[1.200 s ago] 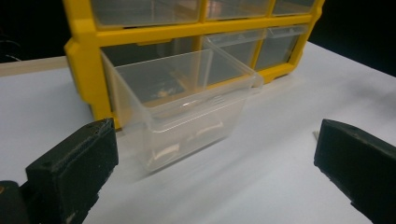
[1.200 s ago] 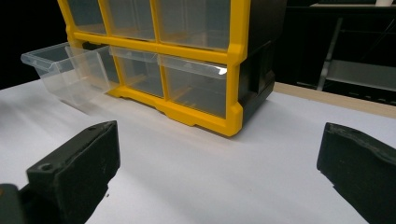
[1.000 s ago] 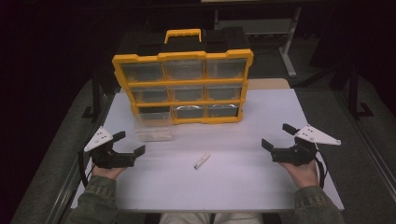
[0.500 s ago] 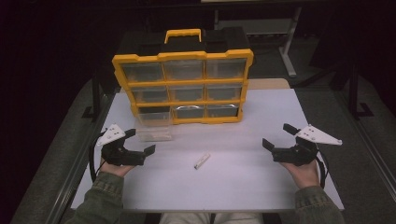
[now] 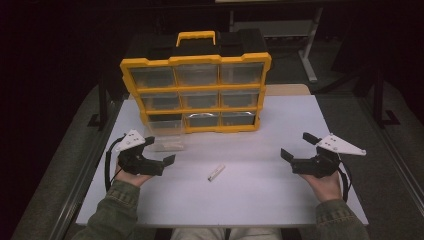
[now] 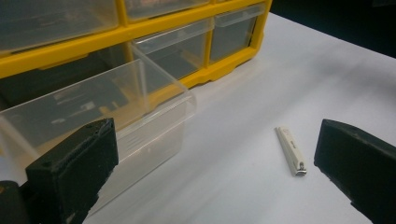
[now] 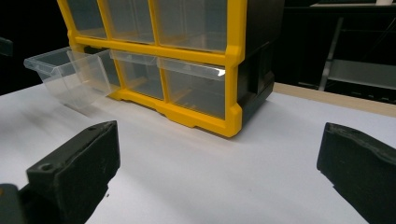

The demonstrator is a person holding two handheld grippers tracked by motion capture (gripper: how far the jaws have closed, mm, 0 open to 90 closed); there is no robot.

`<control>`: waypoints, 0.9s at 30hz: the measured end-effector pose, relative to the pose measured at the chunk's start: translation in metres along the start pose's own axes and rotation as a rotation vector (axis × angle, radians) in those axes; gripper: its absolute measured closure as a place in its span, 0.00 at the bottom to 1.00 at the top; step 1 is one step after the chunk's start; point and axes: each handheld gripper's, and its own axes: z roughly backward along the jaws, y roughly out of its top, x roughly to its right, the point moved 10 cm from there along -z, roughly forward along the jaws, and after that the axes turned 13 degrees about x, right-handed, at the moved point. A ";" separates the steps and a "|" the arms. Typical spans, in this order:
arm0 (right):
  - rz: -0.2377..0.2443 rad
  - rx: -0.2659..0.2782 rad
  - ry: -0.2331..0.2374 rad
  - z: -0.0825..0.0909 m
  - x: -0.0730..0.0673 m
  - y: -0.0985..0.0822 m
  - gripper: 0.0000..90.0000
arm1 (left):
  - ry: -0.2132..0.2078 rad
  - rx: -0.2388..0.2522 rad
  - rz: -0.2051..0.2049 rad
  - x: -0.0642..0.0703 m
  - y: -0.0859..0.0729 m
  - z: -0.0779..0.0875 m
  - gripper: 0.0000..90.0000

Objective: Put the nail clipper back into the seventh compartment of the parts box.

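A yellow and black drawer cabinet (image 5: 196,92) stands at the back of the white table (image 5: 260,195). Its bottom-left clear drawer (image 5: 165,134) is pulled out over the table; the same drawer (image 6: 100,114) looms close in the left gripper view. A small white nail clipper (image 5: 216,172) lies mid-table, and that clipper (image 6: 290,150) sits between my left jaws' line of sight. My left gripper (image 5: 160,151) is open beside the drawer, empty. My right gripper (image 5: 299,146) is open at the table's right, empty, facing the cabinet (image 7: 187,60).
The cabinet holds several clear drawers in rows, the others pushed in. A yellow carry handle (image 5: 196,37) tops it. Dark floor and a metal frame (image 5: 310,55) lie behind the table. Bare white table surface spreads between the two grippers.
My left gripper has moved right and slightly forward toward the pulled-out drawer and the clipper. The right gripper has barely shifted.
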 end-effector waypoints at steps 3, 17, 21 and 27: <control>-0.001 0.000 0.002 0.000 -0.001 0.000 0.00 | -0.010 -0.006 -0.001 0.003 0.001 -0.004 0.00; -0.002 0.001 0.011 0.000 -0.002 0.001 0.00 | -0.068 -0.023 -0.020 0.027 0.006 -0.026 0.00; -0.002 0.001 0.011 0.001 -0.002 0.000 0.00 | -0.082 -0.032 -0.027 0.032 0.008 -0.032 0.00; -0.002 -0.001 0.014 0.001 -0.002 0.000 0.00 | -0.102 -0.047 -0.030 0.040 0.007 -0.040 0.00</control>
